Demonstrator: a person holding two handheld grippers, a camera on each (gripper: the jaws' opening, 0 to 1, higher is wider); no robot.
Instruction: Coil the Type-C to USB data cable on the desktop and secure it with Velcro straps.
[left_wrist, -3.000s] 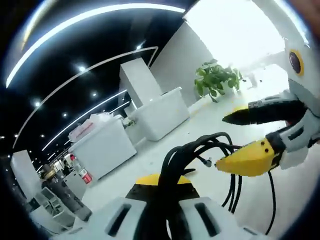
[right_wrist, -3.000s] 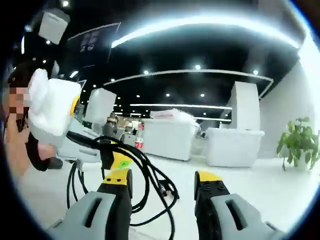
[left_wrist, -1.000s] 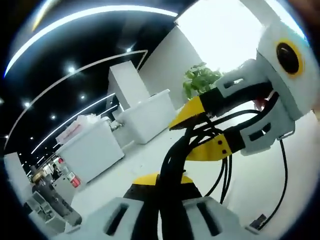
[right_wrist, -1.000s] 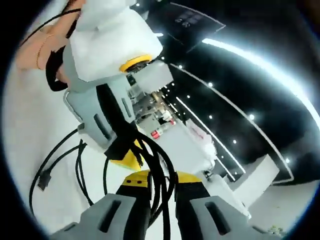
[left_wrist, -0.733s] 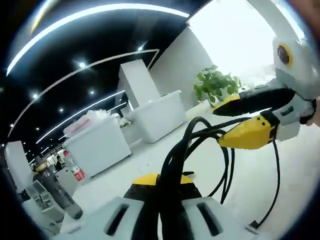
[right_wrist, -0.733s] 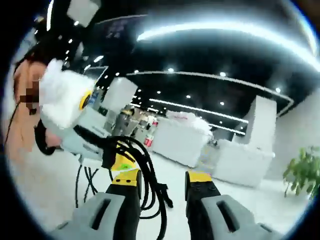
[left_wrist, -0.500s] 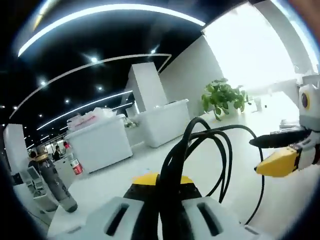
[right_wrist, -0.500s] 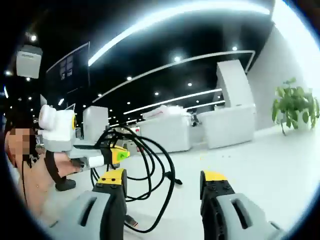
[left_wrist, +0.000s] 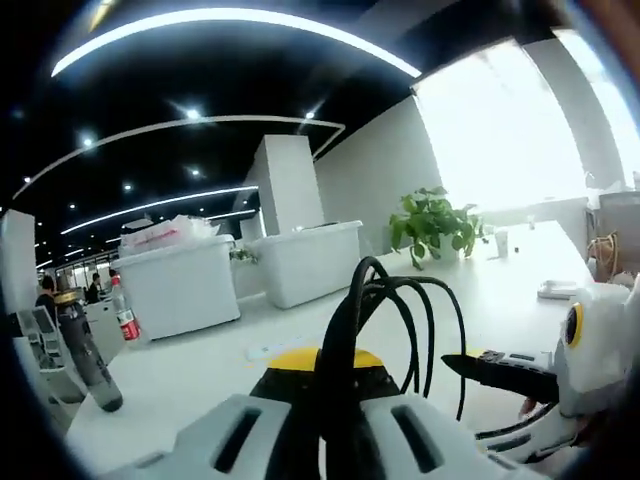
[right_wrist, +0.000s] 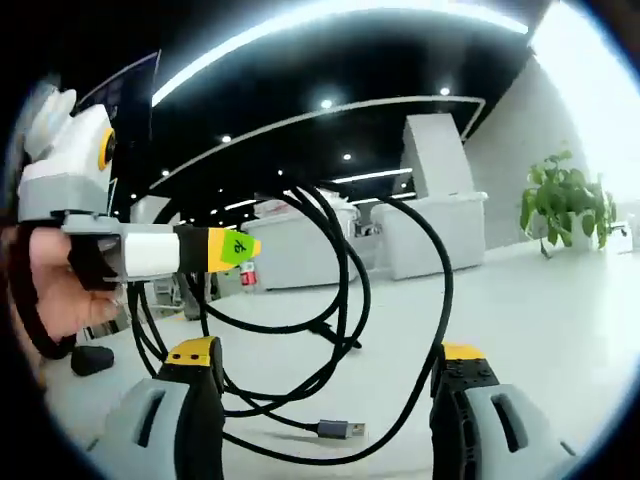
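Note:
The black data cable stands as a bundle of loops between the yellow-tipped jaws of my left gripper, which is shut on it. In the right gripper view the same coil hangs from the left gripper, held by a hand at the left. The cable's USB plug dangles low near the white desktop. My right gripper stands wide open below the coil, a jaw on each side of the loops, touching nothing. It also shows at the lower right as the right gripper.
White storage bins and a potted plant stand at the desk's far side. Two bottles are at the left. Small items lie at the far right edge. A dark object sits low left.
The right gripper, shut around the coil a second ago, has let go, opened wide and pulled back and down. The left gripper keeps hold of the coil.

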